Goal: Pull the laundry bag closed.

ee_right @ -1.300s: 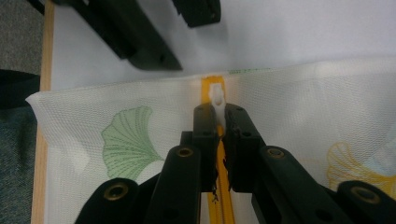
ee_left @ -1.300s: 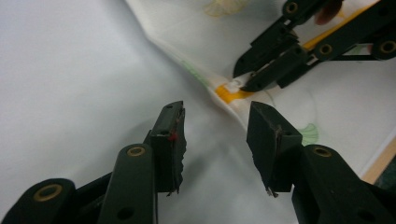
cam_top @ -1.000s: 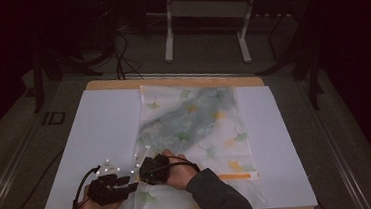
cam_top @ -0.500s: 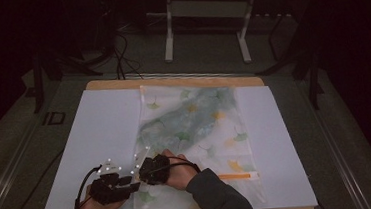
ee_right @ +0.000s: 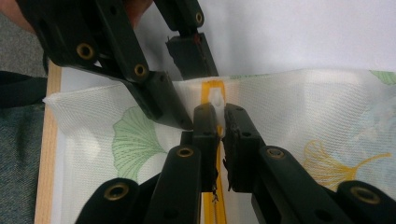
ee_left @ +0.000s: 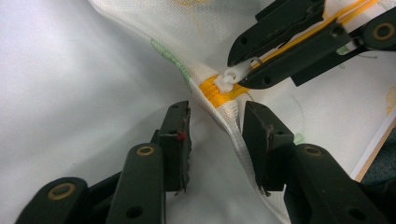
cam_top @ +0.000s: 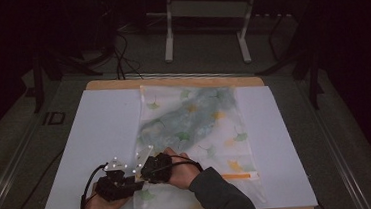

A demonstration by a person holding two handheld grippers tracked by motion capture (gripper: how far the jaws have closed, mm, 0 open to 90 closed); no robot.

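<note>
The high view is dim with dark, murky surroundings, while both gripper views are bright and sharp.

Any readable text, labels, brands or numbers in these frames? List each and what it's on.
None readable.
The mesh bag carries only printed ginkgo leaves, no words.
Its orange zipper and white zipper pull show no marking.
The left gripper and right gripper show brass rivets, no brand.
A dark plate beside the table is too small to read.
</note>
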